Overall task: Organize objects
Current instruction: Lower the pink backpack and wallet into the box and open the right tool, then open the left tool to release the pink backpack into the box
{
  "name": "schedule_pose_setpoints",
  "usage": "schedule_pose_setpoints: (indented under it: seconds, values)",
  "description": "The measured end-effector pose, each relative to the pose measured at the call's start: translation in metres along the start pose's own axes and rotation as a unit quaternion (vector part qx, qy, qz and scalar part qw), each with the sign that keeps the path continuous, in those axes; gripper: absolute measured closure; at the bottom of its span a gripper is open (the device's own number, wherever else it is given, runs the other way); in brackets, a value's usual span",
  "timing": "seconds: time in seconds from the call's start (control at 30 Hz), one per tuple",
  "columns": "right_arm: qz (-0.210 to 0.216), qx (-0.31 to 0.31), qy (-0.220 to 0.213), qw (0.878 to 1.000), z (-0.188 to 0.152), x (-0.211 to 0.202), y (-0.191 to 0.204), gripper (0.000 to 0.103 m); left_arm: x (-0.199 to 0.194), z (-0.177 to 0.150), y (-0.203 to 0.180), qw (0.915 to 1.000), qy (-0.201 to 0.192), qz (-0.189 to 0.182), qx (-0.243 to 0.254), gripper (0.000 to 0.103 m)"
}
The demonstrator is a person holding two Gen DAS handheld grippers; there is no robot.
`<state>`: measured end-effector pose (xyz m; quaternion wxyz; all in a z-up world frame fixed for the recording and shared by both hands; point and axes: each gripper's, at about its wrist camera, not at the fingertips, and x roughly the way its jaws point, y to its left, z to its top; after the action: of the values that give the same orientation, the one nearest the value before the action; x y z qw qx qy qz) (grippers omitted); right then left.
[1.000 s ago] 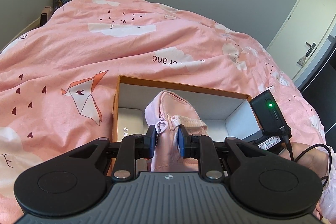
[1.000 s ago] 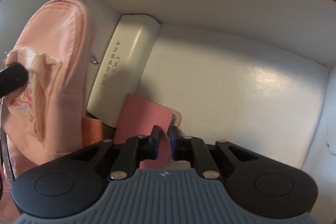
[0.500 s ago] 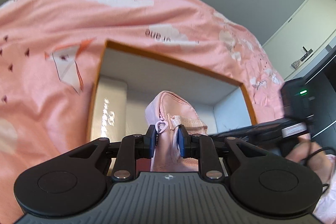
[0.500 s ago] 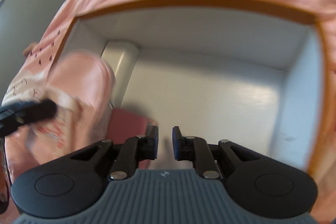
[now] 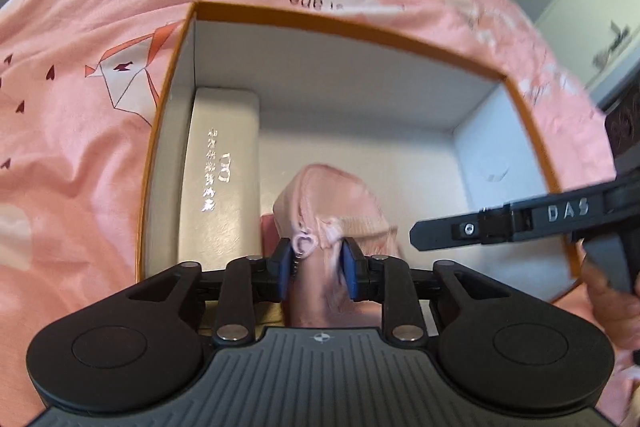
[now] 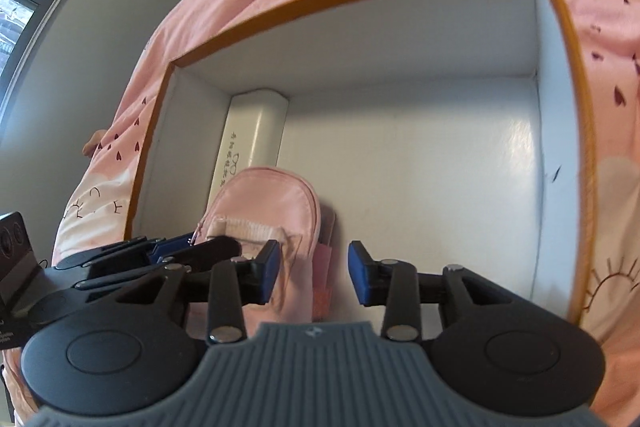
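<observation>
The left gripper (image 5: 316,263) is seen inside an orange-rimmed box (image 5: 344,27), its jaws having just been opening, with a pink pouch (image 5: 332,199) between the blue pads (image 5: 283,267); the pouch's heart-shaped zip pull (image 5: 304,245) lies against the left pad, while whether the right pad is pressed on the fabric cannot be told. The right gripper (image 6: 313,273) is held with its jaws apart, having just been opening, and nothing is gripped; the pouch is seen just behind its left pad. The pouch is placed in the near left part of the box, beside a long white case (image 5: 224,171) that is laid along the left wall. A pink flat item (image 6: 324,263) is partly seen under the pouch. The box is set on a pink patterned duvet (image 5: 80,87). A hand (image 5: 612,303) is seen at the right edge of the left view
</observation>
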<state>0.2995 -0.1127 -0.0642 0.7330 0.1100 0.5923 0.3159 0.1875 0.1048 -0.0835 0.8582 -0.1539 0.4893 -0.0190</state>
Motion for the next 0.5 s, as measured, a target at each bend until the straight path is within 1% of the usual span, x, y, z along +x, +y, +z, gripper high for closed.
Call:
schedule_pose_setpoints:
  seconds: [0.13,0.2,0.33,0.37,0.4,0.43,0.47,0.5]
  values:
    - [0.01,0.017,0.012,1.0,-0.004,0.013,-0.003,0.059,-0.003,-0.004,-0.004,0.9998,-0.001,0.01,0.018,0.059]
    - [0.011,0.021,0.012,1.0,-0.005,0.016,-0.005,0.058,-0.008,-0.004,-0.006,0.9996,-0.008,0.01,0.026,0.055]
    - [0.033,0.025,0.011,0.999,-0.009,0.011,-0.006,0.059,-0.019,-0.004,-0.008,0.9989,-0.021,0.017,0.038,0.055]
    - [0.042,0.027,0.012,0.999,-0.009,0.012,-0.006,0.062,-0.019,-0.004,-0.008,0.9987,-0.021,0.02,0.042,0.056]
    - [0.052,0.029,0.016,0.998,-0.009,0.014,-0.005,0.073,-0.019,-0.003,-0.01,0.9984,-0.02,0.025,0.047,0.057]
    - [0.064,0.031,0.022,0.997,-0.009,0.017,-0.003,0.078,-0.018,-0.003,-0.012,0.9979,-0.021,0.031,0.053,0.06]
    - [0.066,0.031,0.026,0.997,-0.01,0.019,-0.001,0.079,-0.017,-0.004,-0.013,0.9972,-0.021,0.038,0.06,0.061]
    - [0.06,0.024,0.025,0.998,-0.011,0.021,0.002,0.083,-0.015,-0.004,-0.015,0.9966,-0.019,0.044,0.067,0.063]
